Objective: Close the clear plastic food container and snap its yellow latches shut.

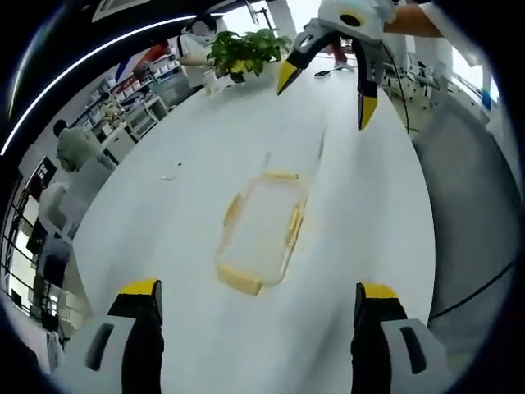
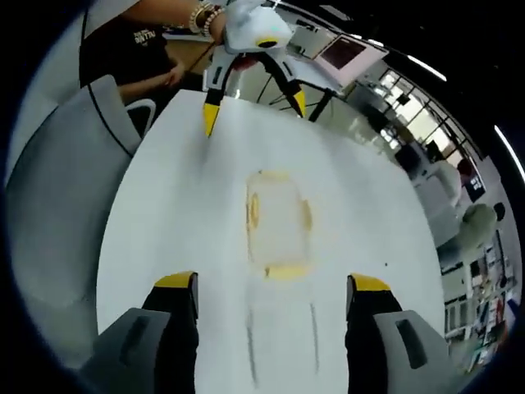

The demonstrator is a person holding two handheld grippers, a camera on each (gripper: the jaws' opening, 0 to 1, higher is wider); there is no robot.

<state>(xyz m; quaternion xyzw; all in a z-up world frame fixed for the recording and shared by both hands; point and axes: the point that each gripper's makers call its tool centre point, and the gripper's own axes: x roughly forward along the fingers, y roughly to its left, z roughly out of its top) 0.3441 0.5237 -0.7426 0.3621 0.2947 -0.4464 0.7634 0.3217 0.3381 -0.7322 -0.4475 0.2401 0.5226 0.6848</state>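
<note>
A clear plastic food container with yellow latches along its rim sits in the middle of a white table. Its clear lid seems to lie flat on the table, swung open toward the right gripper, though it is faint. My left gripper hangs open short of the container, nothing between its yellow-tipped jaws. Opposite it, my right gripper is open too, over the lid's side of the container, holding nothing.
A potted plant stands at the table's far end. Grey chairs flank the table edges. A person in a dark shirt stands behind the left gripper. A black cable trails past the table edge.
</note>
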